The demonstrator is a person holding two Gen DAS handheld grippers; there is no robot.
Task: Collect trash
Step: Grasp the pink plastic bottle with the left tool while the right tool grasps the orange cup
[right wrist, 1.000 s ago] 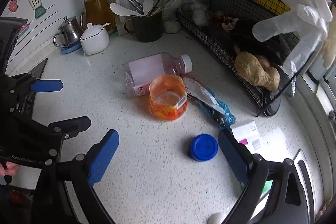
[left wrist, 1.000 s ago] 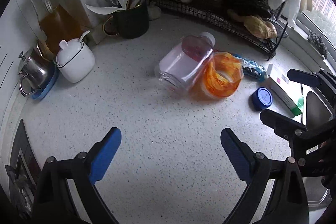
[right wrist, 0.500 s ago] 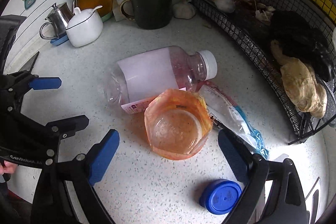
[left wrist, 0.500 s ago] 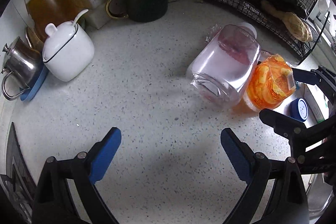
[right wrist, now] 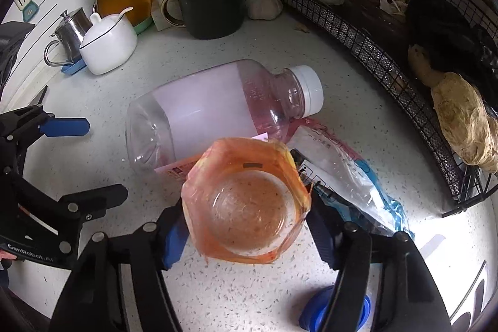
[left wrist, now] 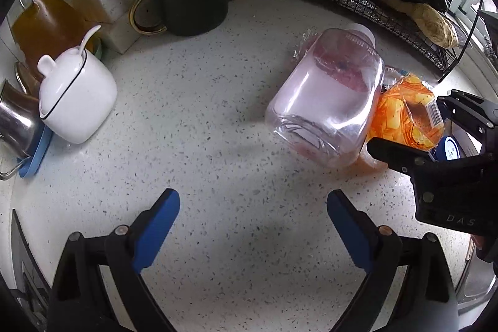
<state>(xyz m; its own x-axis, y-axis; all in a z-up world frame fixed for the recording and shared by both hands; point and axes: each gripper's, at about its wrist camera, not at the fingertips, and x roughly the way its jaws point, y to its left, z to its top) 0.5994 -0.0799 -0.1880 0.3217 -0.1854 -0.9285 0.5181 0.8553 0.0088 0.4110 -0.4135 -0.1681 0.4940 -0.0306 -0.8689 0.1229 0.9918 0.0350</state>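
- Right hand-held gripper [right wrist: 246,226] set astride the orange jar [right wrist: 247,201], blue pads at 9 and 3 o'clock of its body; contact on either side impossible to confirm, so squeezed or merely bracketing cannot be told.
- Left hand-held gripper [left wrist: 252,226] spread wide over bare speckled worktop [left wrist: 193,101], holding nothing, with the clear bottle [left wrist: 326,101] ahead at 1 o'clock.
- Orange jar open-mouthed, upright at the lower middle of the right wrist view, touching the clear bottle lying on its side at 11 o'clock and the crumpled plastic bag [right wrist: 339,173] at 3 o'clock.
- Likely slip: thin, soft-looking jar wall could buckle under a hard squeeze, or slide out through the film wrapped round it.
- Likely spill: oily residue inside could tip out if lifted at a tilt.
- Likely knock: rising jar could nudge the bottle into a roll toward the white sugar pot [right wrist: 109,47], or drag the bag along.
- Blue lid [right wrist: 336,313] at 5 o'clock, partly under the right finger, easy to clip.
- Shown only by the right wrist view: jar mouth and interior, bottle's white cap [right wrist: 308,89], bag, ginger root [right wrist: 467,120] in the wire rack [right wrist: 358,30].
- Shown only by the left wrist view: jar's side with yellow pieces and barcode label [left wrist: 434,112], the right tool side-on, open worktop before the bottle's base.
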